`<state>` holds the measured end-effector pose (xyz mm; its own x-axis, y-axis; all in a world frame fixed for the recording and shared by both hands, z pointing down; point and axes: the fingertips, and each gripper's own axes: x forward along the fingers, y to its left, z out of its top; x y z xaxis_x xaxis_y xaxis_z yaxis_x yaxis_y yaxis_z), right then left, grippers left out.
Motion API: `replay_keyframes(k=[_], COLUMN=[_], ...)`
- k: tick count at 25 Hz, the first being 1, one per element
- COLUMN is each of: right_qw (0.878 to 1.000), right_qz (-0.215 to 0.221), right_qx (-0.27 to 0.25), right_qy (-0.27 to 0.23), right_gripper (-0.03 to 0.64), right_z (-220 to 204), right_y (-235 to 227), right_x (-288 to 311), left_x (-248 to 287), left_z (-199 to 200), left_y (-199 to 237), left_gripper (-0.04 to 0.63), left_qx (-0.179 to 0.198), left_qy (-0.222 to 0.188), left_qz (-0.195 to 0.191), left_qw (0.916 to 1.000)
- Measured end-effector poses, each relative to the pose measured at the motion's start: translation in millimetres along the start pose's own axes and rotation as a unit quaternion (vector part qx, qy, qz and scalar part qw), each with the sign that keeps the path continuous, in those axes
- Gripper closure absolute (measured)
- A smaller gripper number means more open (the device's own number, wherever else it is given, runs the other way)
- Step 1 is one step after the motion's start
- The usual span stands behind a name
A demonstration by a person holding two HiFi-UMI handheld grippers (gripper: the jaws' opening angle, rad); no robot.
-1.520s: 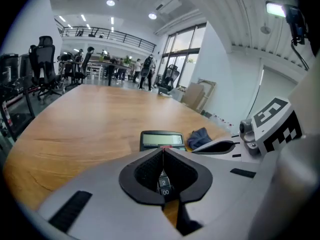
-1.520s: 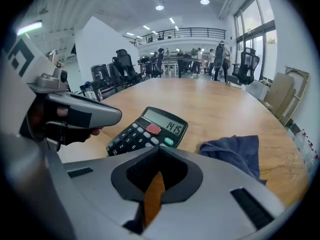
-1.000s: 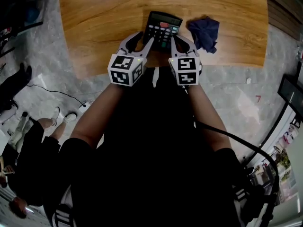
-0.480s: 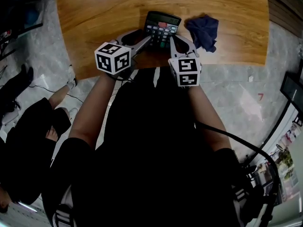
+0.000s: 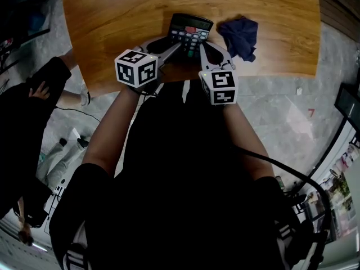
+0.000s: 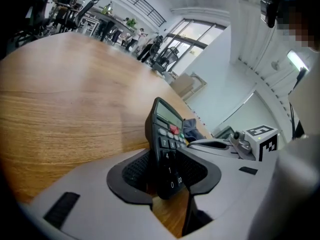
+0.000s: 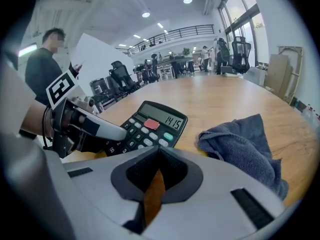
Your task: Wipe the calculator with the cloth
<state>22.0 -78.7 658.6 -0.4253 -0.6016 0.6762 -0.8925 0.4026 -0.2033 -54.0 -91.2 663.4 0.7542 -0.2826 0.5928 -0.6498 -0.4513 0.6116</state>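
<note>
Left gripper (image 5: 170, 43) has swung aside, spread fingers (image 6: 129, 176) closing astride the calculator's (image 5: 191, 31) keypad end, display pointing away; right gripper's (image 7: 159, 156) fingers clenched.

The far half of the table (image 5: 112, 10) is left bare from left edge to right edge and can be crossed freely. At the middle of the near edge the way is blocked by the calculator (image 5: 191, 30), with the cloth (image 5: 242, 35) heaped just to its right; only a narrow strip of wood is left between them. The calculator's near left corner is enclosed by the left gripper (image 6: 167, 171), whose jaws have just been closing a little. The right gripper (image 7: 157, 156), closed, is held before that strip. Bare wood is left towards both near corners. The floor off the left edge is taken up by a person (image 5: 28, 111)
</note>
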Motion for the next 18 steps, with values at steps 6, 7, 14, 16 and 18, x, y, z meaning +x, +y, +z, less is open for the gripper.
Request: replay_keyframes(k=[6, 7, 14, 16, 18], right_qw=[1.000, 1.000, 0.997, 0.995, 0.992], right_qz=[-0.005, -0.012, -0.076, -0.100, -0.123], right_qx=[0.021, 0.019, 0.019, 0.024, 0.016], right_qy=[0.000, -0.003, -0.012, -0.016, -0.017], right_gripper=[0.601, 0.601, 0.600, 0.600, 0.597], right_z=[2, 4, 19, 26, 32], right_y=[-11, -13, -44, -58, -72], right_x=[-6, -9, -37, -47, -55], left_x=[-8, -9, -19, -22, -25], left_z=[17, 19, 30, 35, 41], left_y=[-16, -19, -29, -32, -35], left_gripper=[0.491, 0.501, 0.522, 0.523, 0.523], left_qx=[-0.009, -0.024, -0.067, -0.074, -0.081], left_qy=[-0.054, -0.064, -0.106, -0.115, -0.126], left_qz=[-0.033, -0.040, -0.051, -0.052, -0.056], left_qw=[0.9980, 0.9969, 0.9908, 0.9892, 0.9871])
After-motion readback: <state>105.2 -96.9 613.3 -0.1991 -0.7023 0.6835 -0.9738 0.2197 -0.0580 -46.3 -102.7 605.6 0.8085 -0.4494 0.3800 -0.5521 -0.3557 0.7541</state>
